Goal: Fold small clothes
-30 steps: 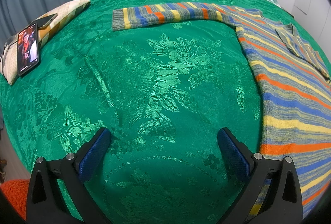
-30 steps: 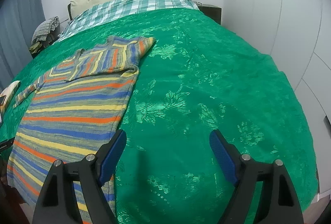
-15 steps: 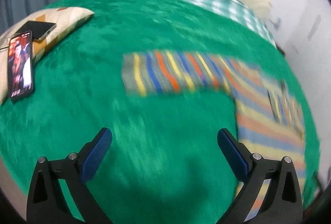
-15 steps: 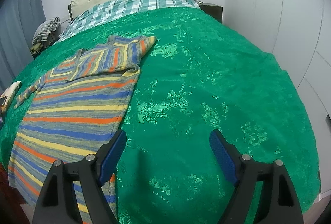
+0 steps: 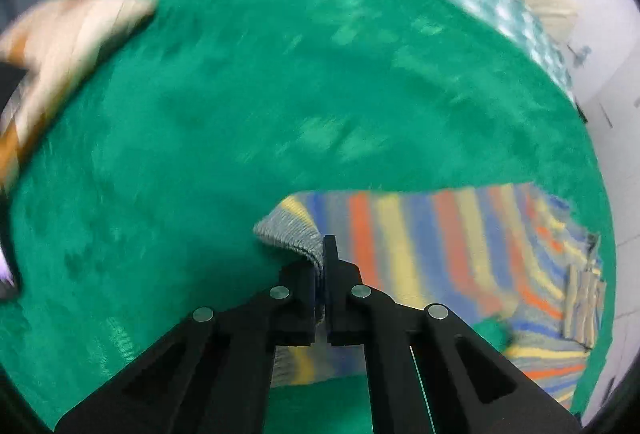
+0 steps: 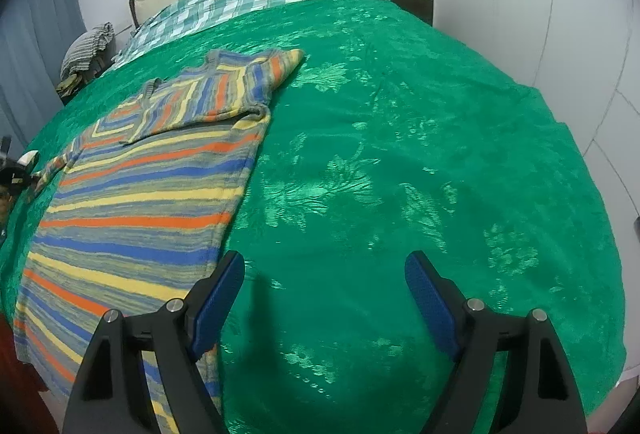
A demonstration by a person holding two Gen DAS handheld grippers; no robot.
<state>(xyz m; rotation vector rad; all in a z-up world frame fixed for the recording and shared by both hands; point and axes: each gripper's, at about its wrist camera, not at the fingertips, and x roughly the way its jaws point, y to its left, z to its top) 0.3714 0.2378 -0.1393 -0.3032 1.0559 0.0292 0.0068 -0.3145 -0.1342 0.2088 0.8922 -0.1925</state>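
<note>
Sleeve cuff pinched, ready to fold across the striped sweater

Left gripper point(image 5: 320, 266) clamped tight on the grey ribbed cuff point(image 5: 288, 234) of the outstretched sleeve point(image 5: 400, 234), cuff lifted clear of the green bedspread point(image 5: 280, 93); right gripper point(image 6: 324, 290) wide apart and holding nothing, poised over bare bedspread just beside the striped sweater point(image 6: 132, 218) at its hem-side edge. Sweater lying flat, far sleeve point(image 6: 240, 81) already folded in over the chest. Best carried low and level toward the sweater's middle, cuff kept taut so the sleeve creases along the shoulder seam rather than bunching. Worth laying it parallel to the folded sleeve, then letting go only once flat on the sweater. Likely a stretchy knit: no hard tugging, lest the sweater's body drag across the bedspread.
</note>
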